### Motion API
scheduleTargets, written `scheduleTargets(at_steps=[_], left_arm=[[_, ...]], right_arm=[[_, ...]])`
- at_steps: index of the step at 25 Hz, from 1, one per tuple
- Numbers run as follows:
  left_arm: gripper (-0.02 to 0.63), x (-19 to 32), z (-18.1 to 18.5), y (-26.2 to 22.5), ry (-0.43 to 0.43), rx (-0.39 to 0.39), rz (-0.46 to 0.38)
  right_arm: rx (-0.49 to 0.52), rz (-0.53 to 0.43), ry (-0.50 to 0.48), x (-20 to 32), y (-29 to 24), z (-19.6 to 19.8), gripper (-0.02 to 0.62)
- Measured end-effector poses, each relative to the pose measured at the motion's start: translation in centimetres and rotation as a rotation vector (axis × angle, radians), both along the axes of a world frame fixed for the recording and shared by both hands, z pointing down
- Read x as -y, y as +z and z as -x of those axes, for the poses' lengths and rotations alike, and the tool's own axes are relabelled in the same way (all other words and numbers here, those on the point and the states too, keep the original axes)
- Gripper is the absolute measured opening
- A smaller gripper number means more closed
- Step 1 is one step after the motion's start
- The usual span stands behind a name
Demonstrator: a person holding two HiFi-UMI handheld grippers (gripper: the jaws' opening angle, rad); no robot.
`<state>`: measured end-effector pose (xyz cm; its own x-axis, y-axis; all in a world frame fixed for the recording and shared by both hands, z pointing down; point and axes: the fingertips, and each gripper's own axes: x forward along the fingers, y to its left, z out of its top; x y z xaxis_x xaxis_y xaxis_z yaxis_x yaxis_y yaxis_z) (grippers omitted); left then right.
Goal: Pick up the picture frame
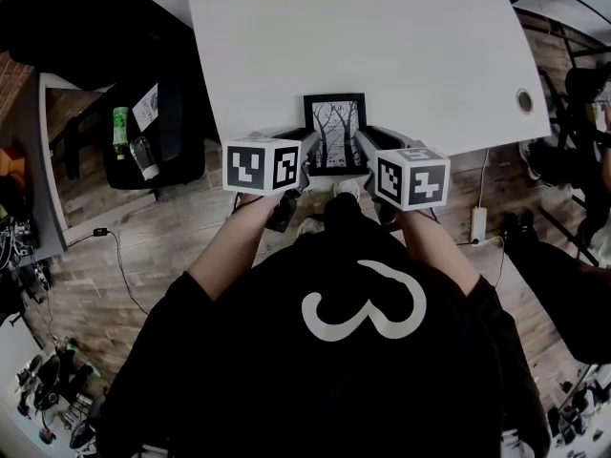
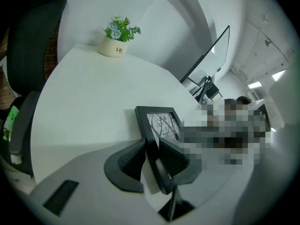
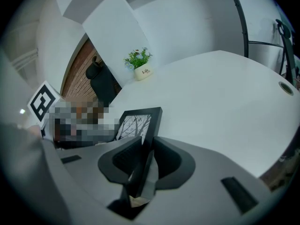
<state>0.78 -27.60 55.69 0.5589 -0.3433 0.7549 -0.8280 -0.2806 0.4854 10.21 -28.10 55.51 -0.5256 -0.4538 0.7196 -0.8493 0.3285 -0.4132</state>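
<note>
The picture frame (image 1: pixel 335 130), black-bordered with a print of bare trees, sits at the near edge of the white tabletop (image 1: pixel 382 46), right in front of the person. In the head view its lower end reaches past that edge. Whether it rests on the surface or hangs just clear of it cannot be told.

The left hand-held gripper (image 1: pixel 307 149) has its jaws closed on the frame's left border. In its own view the ribbed pads (image 2: pixel 131 159) press the black moulding from both sides. The right hand-held gripper (image 1: pixel 363 147) clamps the opposite border in the same way, and its view shows the frame's edge (image 3: pixel 149 125) pinched between the jaws.

At the tabletop's far end stands a small white pot of flowers (image 2: pixel 115 43). A round cable hole (image 1: pixel 524 100) sits near the tabletop's right edge. To the left, off the tabletop, a black office chair (image 1: pixel 158 127) carries a green bottle (image 1: pixel 119 127), and a power strip (image 1: pixel 478 225) lies on the wooden floor (image 1: pixel 162 246).
</note>
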Motion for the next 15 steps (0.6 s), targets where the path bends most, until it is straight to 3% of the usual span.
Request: scheduleTargets(at_steps=[15], left_arm=[[0.100, -1.3, 0.9, -3.4, -0.026, -0.017, -0.075]], right_arm=[[0.018, -0.081, -0.007, -1.2, -3.1, 0.8, 0.095]])
